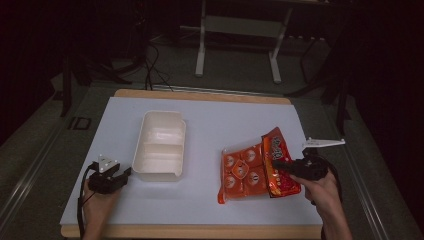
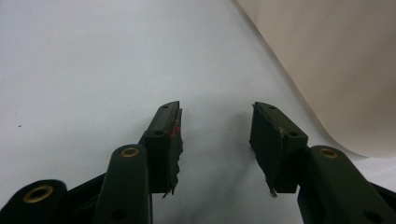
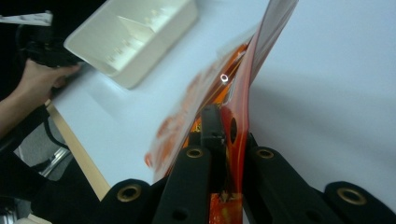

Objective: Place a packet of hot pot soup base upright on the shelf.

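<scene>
- High view: the left hand-held gripper (image 1: 121, 174) rests near the table's (image 1: 210, 120) front-left edge, jaws parted and empty, just beside the white divided container (image 1: 160, 145).
- Right hand-held gripper (image 1: 276, 163) pinches the orange snack packet's (image 1: 250, 170) flap.
- Bare table lies between and beyond them.

One white two-compartment container (image 1: 160, 145). One orange snack pack (image 1: 243, 172) with six round cups visible under clear film. One red-orange wrapper (image 1: 280, 162). Two black handheld grippers. One white-topped table (image 1: 215, 115).
</scene>
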`<move>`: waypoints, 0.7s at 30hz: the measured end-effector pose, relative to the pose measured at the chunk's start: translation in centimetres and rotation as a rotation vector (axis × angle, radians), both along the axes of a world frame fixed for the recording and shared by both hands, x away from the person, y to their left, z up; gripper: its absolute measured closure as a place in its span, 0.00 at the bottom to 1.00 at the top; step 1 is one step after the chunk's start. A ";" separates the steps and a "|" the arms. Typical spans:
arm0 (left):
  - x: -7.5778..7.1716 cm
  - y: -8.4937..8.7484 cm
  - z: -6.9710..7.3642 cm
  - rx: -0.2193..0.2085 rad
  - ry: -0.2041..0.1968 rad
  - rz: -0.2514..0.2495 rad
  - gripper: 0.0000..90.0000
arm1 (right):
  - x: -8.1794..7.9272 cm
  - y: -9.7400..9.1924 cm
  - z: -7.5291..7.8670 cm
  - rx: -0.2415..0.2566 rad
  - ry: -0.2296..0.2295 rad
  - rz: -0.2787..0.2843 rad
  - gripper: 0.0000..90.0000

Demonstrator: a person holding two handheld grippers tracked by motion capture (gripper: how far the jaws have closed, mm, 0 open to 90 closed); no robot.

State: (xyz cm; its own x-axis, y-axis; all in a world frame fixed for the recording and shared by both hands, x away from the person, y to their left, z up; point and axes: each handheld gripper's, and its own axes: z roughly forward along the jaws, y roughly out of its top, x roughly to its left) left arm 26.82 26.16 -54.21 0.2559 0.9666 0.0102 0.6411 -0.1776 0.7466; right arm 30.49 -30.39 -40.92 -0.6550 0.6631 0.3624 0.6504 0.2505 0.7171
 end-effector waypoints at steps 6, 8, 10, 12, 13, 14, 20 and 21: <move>0.0 0.0 0.0 0.003 0.000 -0.002 0.59 | 0.8 3.8 2.6 -0.015 -0.046 0.080 1.00; 0.0 0.0 0.0 -0.002 -0.004 0.001 0.59 | 0.9 4.5 2.9 -0.021 -0.053 0.092 1.00; 0.0 0.0 0.0 0.000 0.000 -0.003 0.59 | 1.4 6.5 3.6 -0.029 -0.064 0.128 1.00; 0.0 0.0 0.0 0.000 0.000 -0.004 0.59 | 1.7 7.8 3.8 -0.026 -0.070 0.145 1.00; 0.0 0.0 0.0 -0.002 -0.001 -0.003 0.59 | 1.8 8.3 4.0 -0.031 -0.073 0.151 1.00; 0.0 0.0 0.0 -0.001 -0.001 -0.004 0.59 | 1.9 8.9 4.1 -0.039 -0.079 0.155 1.00; 0.0 0.0 0.0 -0.001 -0.001 -0.005 0.59 | 2.9 11.4 4.3 -0.078 -0.065 0.183 1.00; 0.0 0.0 0.0 -0.001 -0.002 -0.005 0.59 | 3.0 11.8 4.3 -0.092 -0.064 0.186 1.00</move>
